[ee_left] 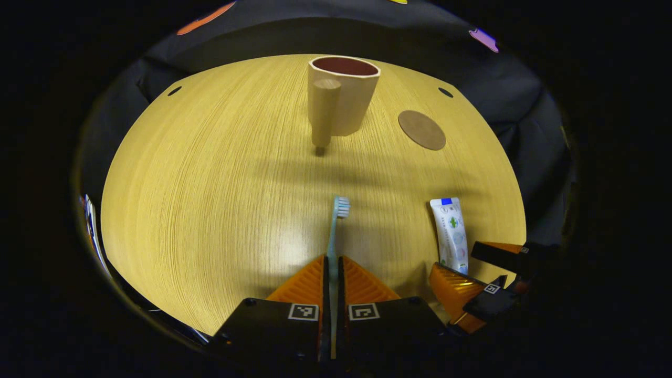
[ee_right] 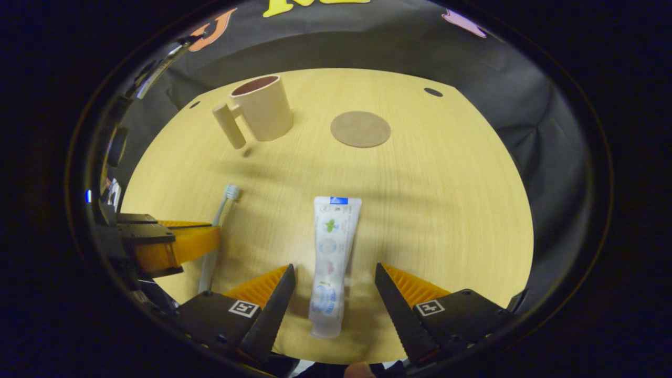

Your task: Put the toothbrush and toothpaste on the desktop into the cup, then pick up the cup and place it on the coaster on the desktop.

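Wood-grain tabletop (ee_left: 210,184) carries all task items. In the left gripper view, the left tongs (ee_left: 332,265) are closed on the handle of the toothbrush (ee_left: 336,226): both fingers press against it, and the handle runs forward from between them, with the bristle head out ahead of the tips. Whether the brush is lifted clear of the tabletop cannot be told. Far ahead of the left tongs stands the cup (ee_left: 344,94), upright, with its handle turned toward the tongs. The round coaster (ee_left: 421,129) lies flat to the right of the cup, apart from it.

In the right gripper view, the right tongs (ee_right: 333,278) are wide open. The toothpaste (ee_right: 333,247) tube lies flat on the tabletop between the two fingers, lengthwise along them, with a gap on each side; neither finger touches it. The tube's crimped end points away from the tongs. Ahead and to the left of the right tongs stands the cup, and the coaster lies almost straight ahead, to the right of the cup. The left tongs appear at the left edge of this view, closed over the toothbrush.
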The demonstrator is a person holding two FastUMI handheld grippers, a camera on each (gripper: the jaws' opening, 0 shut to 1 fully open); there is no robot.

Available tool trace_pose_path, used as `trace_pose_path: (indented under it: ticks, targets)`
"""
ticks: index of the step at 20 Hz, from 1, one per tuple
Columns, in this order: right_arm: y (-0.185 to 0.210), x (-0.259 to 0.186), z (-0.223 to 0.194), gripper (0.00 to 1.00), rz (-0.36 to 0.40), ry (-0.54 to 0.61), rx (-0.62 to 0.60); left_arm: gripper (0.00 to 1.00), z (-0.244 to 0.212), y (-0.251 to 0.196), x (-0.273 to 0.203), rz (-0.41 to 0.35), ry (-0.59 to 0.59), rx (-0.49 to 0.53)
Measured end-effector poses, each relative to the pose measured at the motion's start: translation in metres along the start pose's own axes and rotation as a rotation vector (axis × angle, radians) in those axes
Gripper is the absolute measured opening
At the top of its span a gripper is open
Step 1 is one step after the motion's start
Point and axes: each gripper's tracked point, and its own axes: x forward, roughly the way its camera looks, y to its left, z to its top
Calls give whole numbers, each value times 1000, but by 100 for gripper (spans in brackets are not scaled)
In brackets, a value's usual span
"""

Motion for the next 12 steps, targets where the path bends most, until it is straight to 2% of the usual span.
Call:
trace_pose_path:
  ticks: [1,2,4,7,9,10,11,12]
  targets:
    - [1,0,-1,82,3,10,7,7,5,1,-5,-7,-29,-7]
    - [2,3,-2,76,7,22,17,7,12,0,-11,-12,-58,-6]
    - [3,4,-5,69,10,44,39,6,25,-3,-22,-24,-115,3]
    - [2,5,-2,34,12,51,74,7,48,-7,-38,-39,-208,20]
    - [1,4,-1,25,19,56,83,7,63,-9,-45,-50,-266,26]
    - [0,2,0,25,14,49,84,7,72,-8,-49,-54,-298,30]
    - [0,0,2,18,18,44,83,7,83,-6,-51,-54,-333,33]
    - [-1,-3,3,18,19,32,79,7,94,-3,-53,-63,-367,32]
